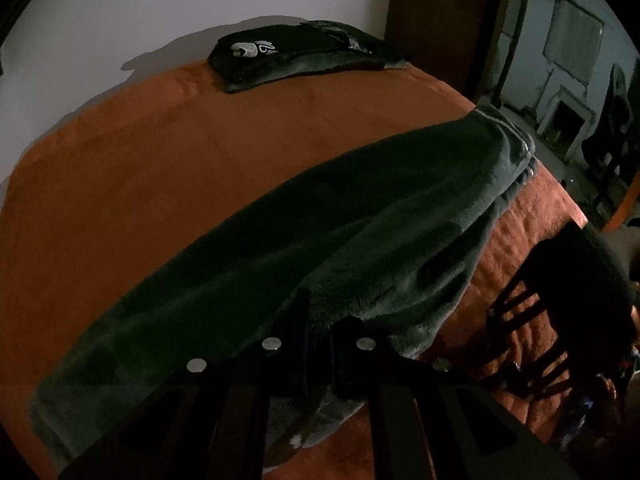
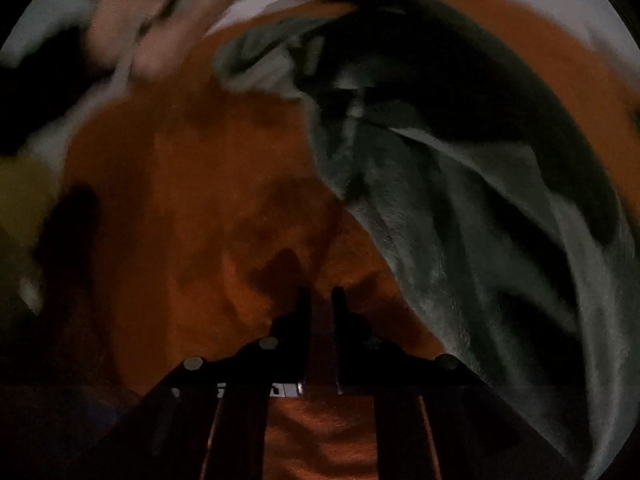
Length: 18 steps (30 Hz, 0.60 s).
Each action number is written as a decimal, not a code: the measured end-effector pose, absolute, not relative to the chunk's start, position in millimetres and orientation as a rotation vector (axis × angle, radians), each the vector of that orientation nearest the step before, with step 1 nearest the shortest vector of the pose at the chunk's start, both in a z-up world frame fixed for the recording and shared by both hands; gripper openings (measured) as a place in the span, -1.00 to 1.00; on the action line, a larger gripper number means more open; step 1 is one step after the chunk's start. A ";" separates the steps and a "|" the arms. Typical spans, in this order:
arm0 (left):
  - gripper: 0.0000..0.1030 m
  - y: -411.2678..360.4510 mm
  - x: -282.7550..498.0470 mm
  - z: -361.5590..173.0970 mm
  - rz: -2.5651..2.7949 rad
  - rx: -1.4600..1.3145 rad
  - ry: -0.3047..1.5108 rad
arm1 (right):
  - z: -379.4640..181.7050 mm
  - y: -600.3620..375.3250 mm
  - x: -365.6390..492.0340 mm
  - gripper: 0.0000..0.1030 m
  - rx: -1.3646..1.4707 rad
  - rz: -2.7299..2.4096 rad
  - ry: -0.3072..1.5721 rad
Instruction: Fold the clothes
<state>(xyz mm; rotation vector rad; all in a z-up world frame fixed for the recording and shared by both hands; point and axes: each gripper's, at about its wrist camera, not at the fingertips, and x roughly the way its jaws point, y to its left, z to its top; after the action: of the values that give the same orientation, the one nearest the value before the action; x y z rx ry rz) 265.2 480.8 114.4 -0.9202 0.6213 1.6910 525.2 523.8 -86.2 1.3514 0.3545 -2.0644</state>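
Left hand-held gripper (image 1: 318, 320) on grey garment (image 1: 360, 208)

The orange bedspread (image 1: 168, 168) lies bare between the grey fleece garment (image 1: 360, 232) and the folded dark stack (image 1: 296, 56) against the far wall (image 1: 160, 8).

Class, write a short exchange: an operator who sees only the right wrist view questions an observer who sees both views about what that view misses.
Operator: What is the other gripper doing?
Observer: The left gripper is shut on the near edge of the grey garment.
Operator: Anything folded already?
Observer: Yes, a dark folded pile lies at the far edge of the orange cover, by the wall.
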 end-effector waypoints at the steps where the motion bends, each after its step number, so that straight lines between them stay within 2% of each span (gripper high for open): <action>1: -0.85 479.3 265.8 115.3 1.690 -0.920 0.615 | -83.6 517.7 523.2 -0.82 1.330 -2.105 0.389; 3: -0.84 476.7 267.3 115.4 1.689 -0.917 0.614 | -77.1 509.0 518.0 -0.72 1.260 -2.201 0.426; 4: -0.84 476.3 267.9 114.7 1.687 -0.918 0.618 | -73.4 506.4 514.8 -0.41 1.210 -2.255 0.429; 5: -0.84 476.0 268.4 113.7 1.685 -0.919 0.622 | -73.5 502.9 511.4 0.11 1.184 -2.279 0.448; 6: -0.84 475.8 268.7 112.6 1.683 -0.923 0.625 | -72.7 497.2 502.8 0.20 1.150 -2.307 0.507; 9: -0.84 475.1 268.6 110.3 1.680 -0.927 0.628 | -83.5 483.2 486.8 0.20 1.123 -2.296 0.607; 10: -0.84 474.5 269.0 109.7 1.680 -0.928 0.628 | -87.5 480.5 477.5 0.19 1.161 -2.298 0.614; 11: -0.84 473.8 269.5 109.2 1.679 -0.930 0.628 | -91.6 477.9 468.1 -0.05 1.199 -2.298 0.620; 12: -0.84 473.1 270.0 108.7 1.679 -0.932 0.628 | -99.7 479.3 457.4 -0.32 1.255 -2.281 0.569; 13: -0.84 472.4 270.5 108.2 1.679 -0.934 0.627 | -102.4 481.1 454.8 -0.80 1.258 -2.286 0.532; 16: -0.84 467.6 274.5 109.4 1.667 -0.944 0.614 | -93.5 479.5 466.2 -0.84 1.183 -2.284 0.469; 18: -0.84 460.9 283.0 110.2 1.651 -0.934 0.613 | -89.6 466.2 486.9 -0.84 1.147 -2.274 0.543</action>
<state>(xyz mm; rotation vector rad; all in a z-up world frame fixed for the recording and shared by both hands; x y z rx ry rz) 283.0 460.9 110.2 -0.9340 0.6127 1.6515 486.9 466.2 -89.6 1.1472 0.5429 -2.2742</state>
